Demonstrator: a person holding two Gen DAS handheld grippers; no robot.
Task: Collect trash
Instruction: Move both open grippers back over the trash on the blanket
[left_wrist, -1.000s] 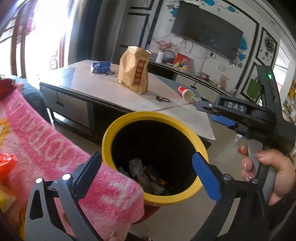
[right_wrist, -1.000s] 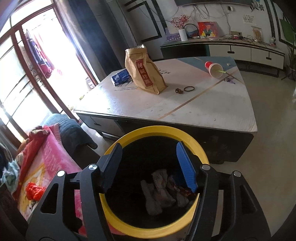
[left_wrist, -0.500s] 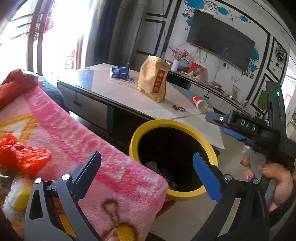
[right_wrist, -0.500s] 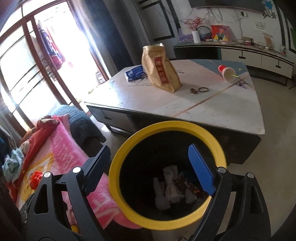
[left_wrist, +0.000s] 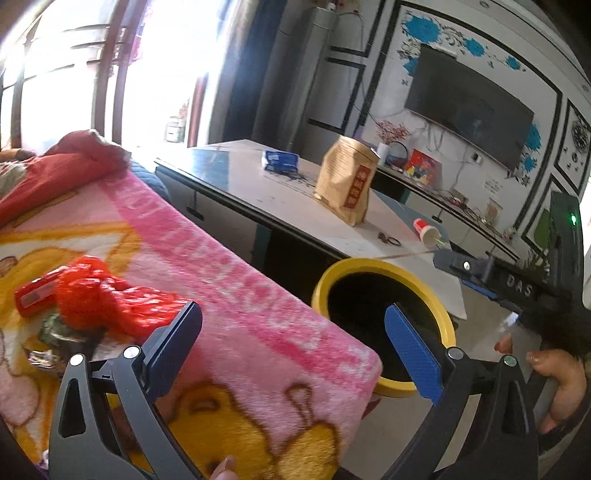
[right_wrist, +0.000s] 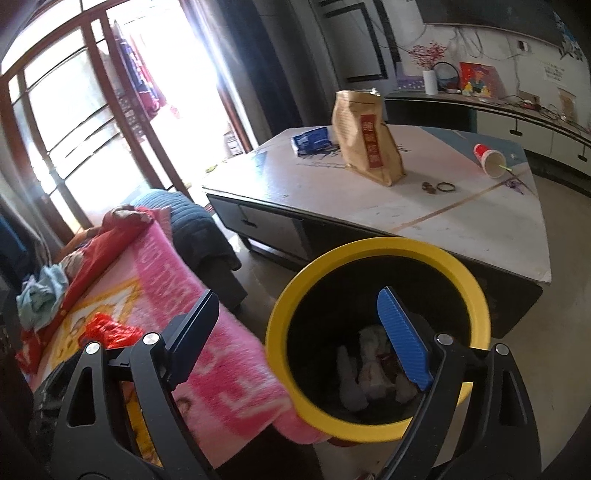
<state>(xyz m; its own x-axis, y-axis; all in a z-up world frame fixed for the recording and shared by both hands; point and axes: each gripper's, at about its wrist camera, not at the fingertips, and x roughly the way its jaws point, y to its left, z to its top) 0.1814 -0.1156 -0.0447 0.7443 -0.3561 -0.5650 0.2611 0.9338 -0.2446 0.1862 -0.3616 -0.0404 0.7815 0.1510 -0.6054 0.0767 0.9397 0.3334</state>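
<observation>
Both grippers stand spread with nothing between their pads. The right gripper (right_wrist: 295, 332) hangs over the yellow-rimmed bin (right_wrist: 373, 430), its jaws having just been opening, and nothing is caught between them — likely a drop has just gone in, since crumpled white paper and wrappers (right_wrist: 369, 373) lie at the bottom of the black liner. The left gripper (left_wrist: 295, 339) is spread just as wide and points across the pink blanket (left_wrist: 229, 295) toward the bin's near side.

Next trash, by my reading, is the red wrapper pile (left_wrist: 99, 299) on the blanket, with a crinkled foil scrap (left_wrist: 62, 336) just beside it; it lies near the left gripper's dark finger, which suits a pickup by that hand. The bin stands on the floor touching the blanket's hanging edge, between couch and low table (right_wrist: 480, 229) — close to both, so each piece needs only a short carry.

On the table wait a brown paper bag (right_wrist: 369, 136) standing upright, a blue packet (right_wrist: 310, 138) behind it, a tipped red cup (right_wrist: 489, 157) and a small ring (right_wrist: 445, 187). Whether the bag counts as trash I cannot tell.
</observation>
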